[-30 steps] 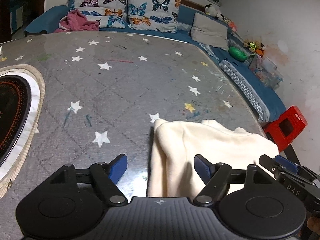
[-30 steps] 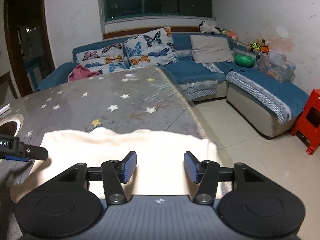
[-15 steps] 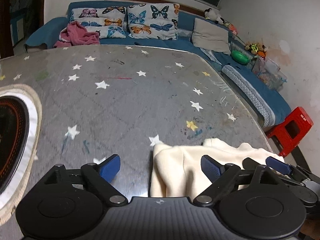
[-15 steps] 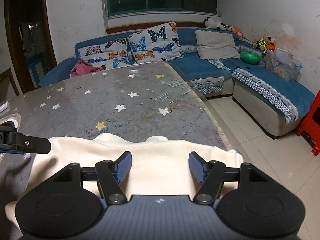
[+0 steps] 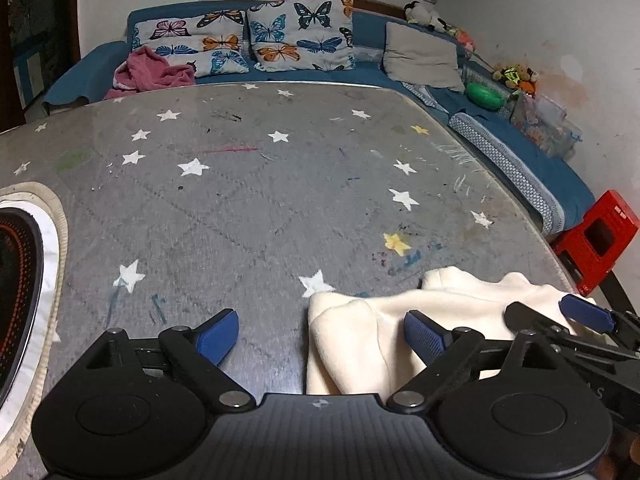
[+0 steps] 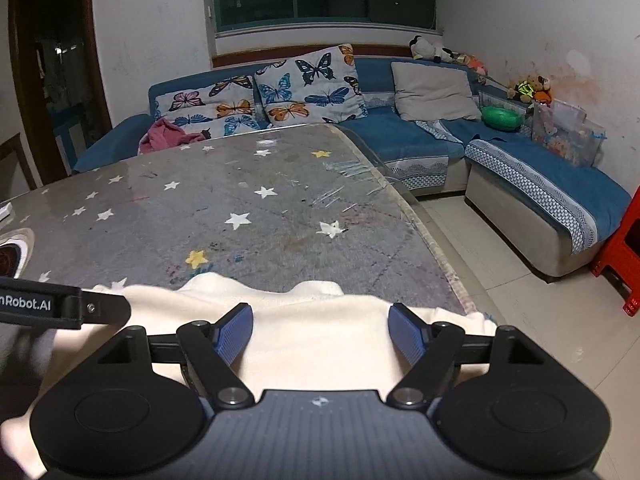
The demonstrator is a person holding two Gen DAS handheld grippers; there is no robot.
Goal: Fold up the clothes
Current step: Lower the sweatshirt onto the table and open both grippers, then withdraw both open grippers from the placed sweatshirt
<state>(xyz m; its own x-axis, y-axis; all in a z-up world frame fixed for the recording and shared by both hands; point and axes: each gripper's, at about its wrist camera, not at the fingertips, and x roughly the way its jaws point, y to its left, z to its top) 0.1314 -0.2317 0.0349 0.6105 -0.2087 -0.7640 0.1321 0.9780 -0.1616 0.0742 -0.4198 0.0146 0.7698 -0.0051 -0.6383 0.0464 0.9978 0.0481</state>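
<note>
A cream fleece garment [image 5: 460,296] lies bunched on the grey star-patterned table [image 5: 240,200], near its right edge. My left gripper [image 5: 320,328] is open over the garment's left edge. Its right pad is above the cloth and its left pad is above bare table. My right gripper [image 6: 320,330] hovers over the cream garment [image 6: 304,308]. Its jaws are opening, with cloth lying below and between the pads, and neither pad presses on it. The right gripper [image 5: 552,316] also shows at the right of the left wrist view. One left finger [image 6: 64,306] reaches in at the left of the right wrist view.
A round dark hotplate with a pale rim [image 5: 24,280] sits at the table's left. The table edge [image 6: 424,224] drops to a tiled floor. A blue corner sofa [image 6: 400,136] with butterfly cushions and a pink cloth stands behind, and a red stool [image 5: 600,240] stands to the right.
Both pairs of jaws have spread wider. Both grippers have drawn back toward the near side, so the garment sits lower in each view and lies loose on the table.
</note>
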